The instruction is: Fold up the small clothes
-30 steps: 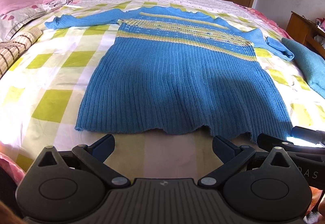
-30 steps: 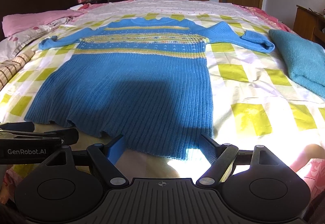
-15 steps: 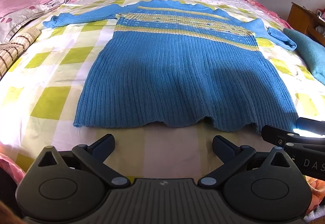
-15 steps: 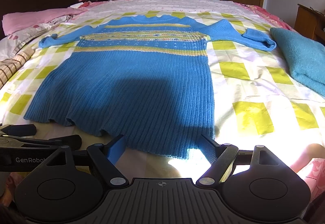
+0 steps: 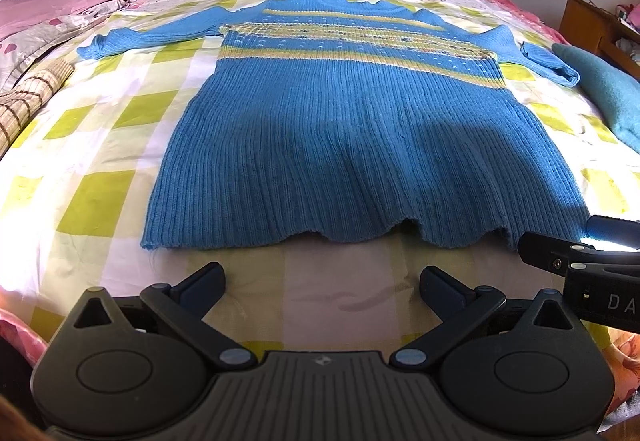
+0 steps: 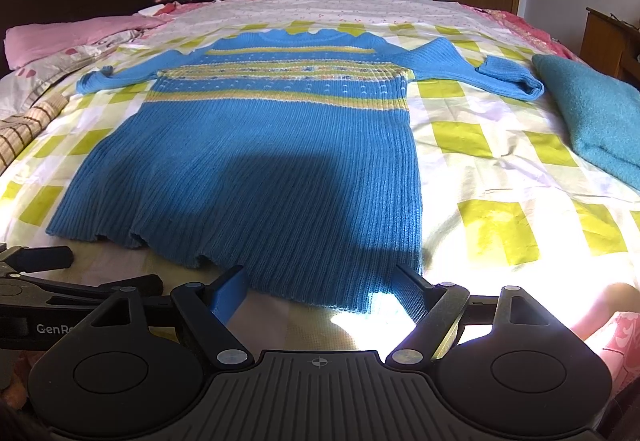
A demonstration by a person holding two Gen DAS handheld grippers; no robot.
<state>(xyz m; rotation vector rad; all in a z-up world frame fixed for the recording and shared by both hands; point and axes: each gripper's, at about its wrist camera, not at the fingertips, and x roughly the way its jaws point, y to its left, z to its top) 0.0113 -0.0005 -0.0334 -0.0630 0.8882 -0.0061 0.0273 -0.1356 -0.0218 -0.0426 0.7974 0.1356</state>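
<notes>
A blue knitted sweater (image 5: 352,145) with yellow stripes across the chest lies flat on the bed, both sleeves spread out; it also shows in the right wrist view (image 6: 256,169). My left gripper (image 5: 322,281) is open and empty, just short of the hem's middle. My right gripper (image 6: 322,287) is open, its fingers either side of the hem's right corner, with the hem edge lying between them. Each gripper shows at the edge of the other's view.
The bed has a yellow-and-white checked sheet (image 6: 492,177). A folded teal garment (image 6: 592,113) lies at the right. Pink pillows (image 5: 60,9) and a checked cloth (image 5: 28,97) lie at the left. A wooden cabinet (image 5: 592,25) stands beside the bed.
Both grippers have crept forward and slightly up over the hem; the sweater has not moved. Both stay open.
</notes>
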